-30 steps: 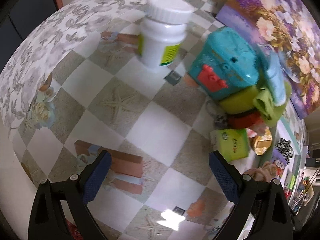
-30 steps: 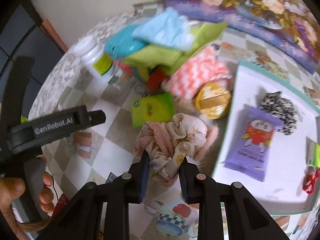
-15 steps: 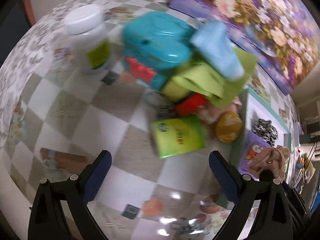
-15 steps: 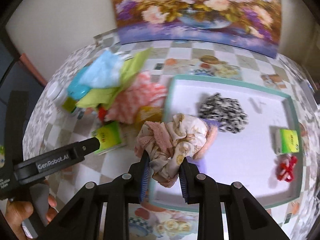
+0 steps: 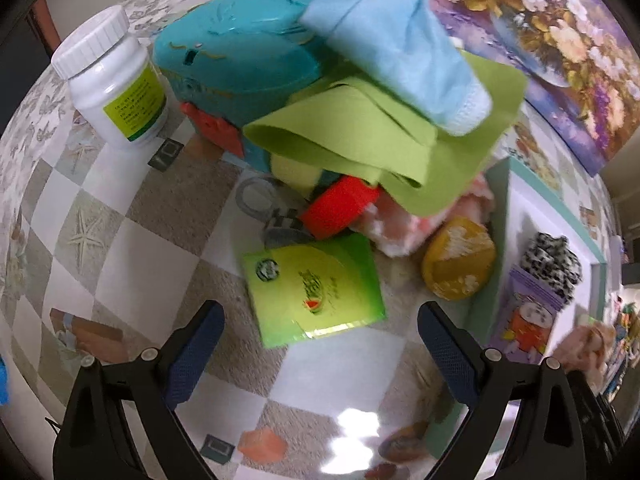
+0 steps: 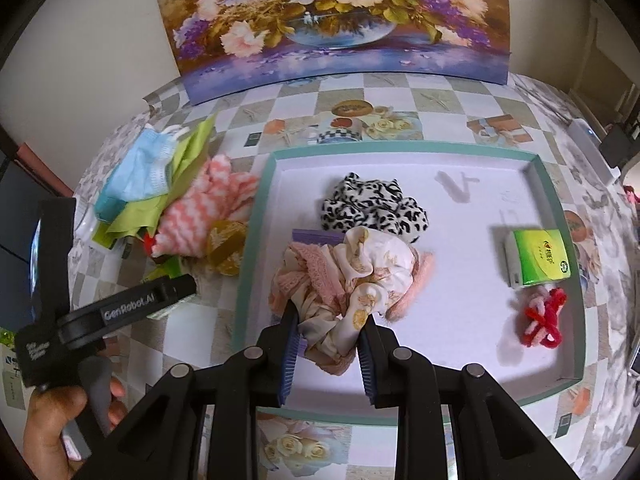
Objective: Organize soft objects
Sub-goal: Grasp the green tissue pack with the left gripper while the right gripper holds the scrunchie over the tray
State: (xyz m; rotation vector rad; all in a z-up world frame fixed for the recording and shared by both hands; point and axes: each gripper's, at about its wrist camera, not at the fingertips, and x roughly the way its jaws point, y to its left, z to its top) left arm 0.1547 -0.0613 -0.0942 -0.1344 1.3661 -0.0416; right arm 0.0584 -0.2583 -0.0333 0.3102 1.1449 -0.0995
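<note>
My right gripper (image 6: 328, 340) is shut on a bundle of pink and cream floral scrunchies (image 6: 348, 272) and holds it over the white tray with a teal rim (image 6: 536, 168). In the tray lie a black-and-white scrunchie (image 6: 372, 204), a green tissue pack (image 6: 538, 258), a red and white yarn knot (image 6: 542, 320) and a purple packet (image 5: 528, 320). My left gripper (image 5: 320, 344) is open and empty above a green tissue pack (image 5: 316, 284) on the table. Behind it lies a pile: a blue mask (image 5: 396, 56), a green cloth (image 5: 360, 136) and a pink and white cloth (image 6: 200, 208).
A white bottle (image 5: 112, 80) and a teal box (image 5: 240, 60) stand at the back left. A yellow round item (image 5: 456, 264) and a red strap (image 5: 340, 208) lie by the pile. A flower painting (image 6: 332, 20) leans on the wall behind the tray.
My right gripper has carried the scrunchie bundle from the table to over the tray. My left gripper has moved right and closer to the pile and the green tissue pack.
</note>
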